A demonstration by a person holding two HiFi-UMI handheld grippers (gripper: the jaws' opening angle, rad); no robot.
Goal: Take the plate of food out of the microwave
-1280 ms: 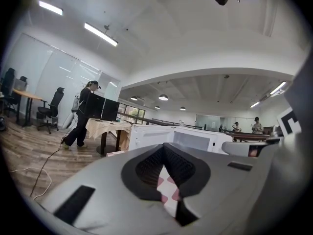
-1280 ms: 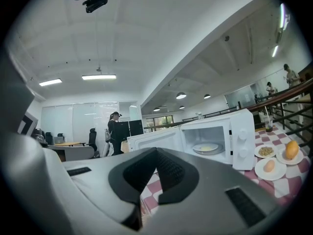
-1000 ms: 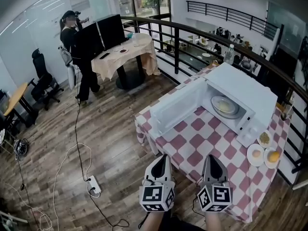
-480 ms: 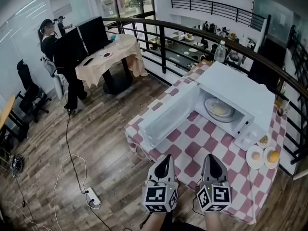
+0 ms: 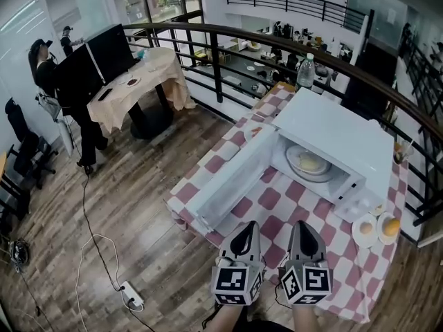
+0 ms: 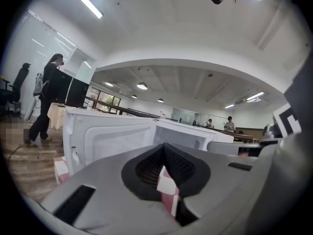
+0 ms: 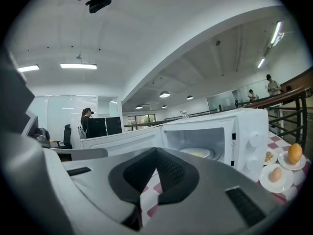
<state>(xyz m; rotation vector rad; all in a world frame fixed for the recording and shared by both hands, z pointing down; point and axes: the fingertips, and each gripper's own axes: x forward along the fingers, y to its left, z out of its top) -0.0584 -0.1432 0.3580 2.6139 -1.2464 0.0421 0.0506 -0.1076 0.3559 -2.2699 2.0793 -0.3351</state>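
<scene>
A white microwave (image 5: 339, 140) stands on the red-and-white checked table (image 5: 266, 203). Its door (image 5: 232, 178) hangs wide open toward the left. Inside, a plate of pale food (image 5: 309, 163) rests on the turntable; the right gripper view also shows the plate (image 7: 198, 152). My left gripper (image 5: 246, 229) and right gripper (image 5: 302, 227) hover side by side at the table's near edge, short of the microwave. Both are shut with nothing between the jaws. The left gripper (image 6: 164, 147) faces the open door (image 6: 107, 138). The right gripper (image 7: 156, 151) points at the microwave's cavity.
Small plates of food (image 5: 365, 228) and an orange (image 5: 391, 225) sit on the table to the right of the microwave. A dark railing (image 5: 277, 43) runs behind it, with a water bottle (image 5: 305, 71) near. A power strip (image 5: 131, 294) and cables lie on the floor at the left.
Both grippers have moved toward the table, side by side, and stayed shut. The microwave and its open door now lie nearer and more central in the head view.
</scene>
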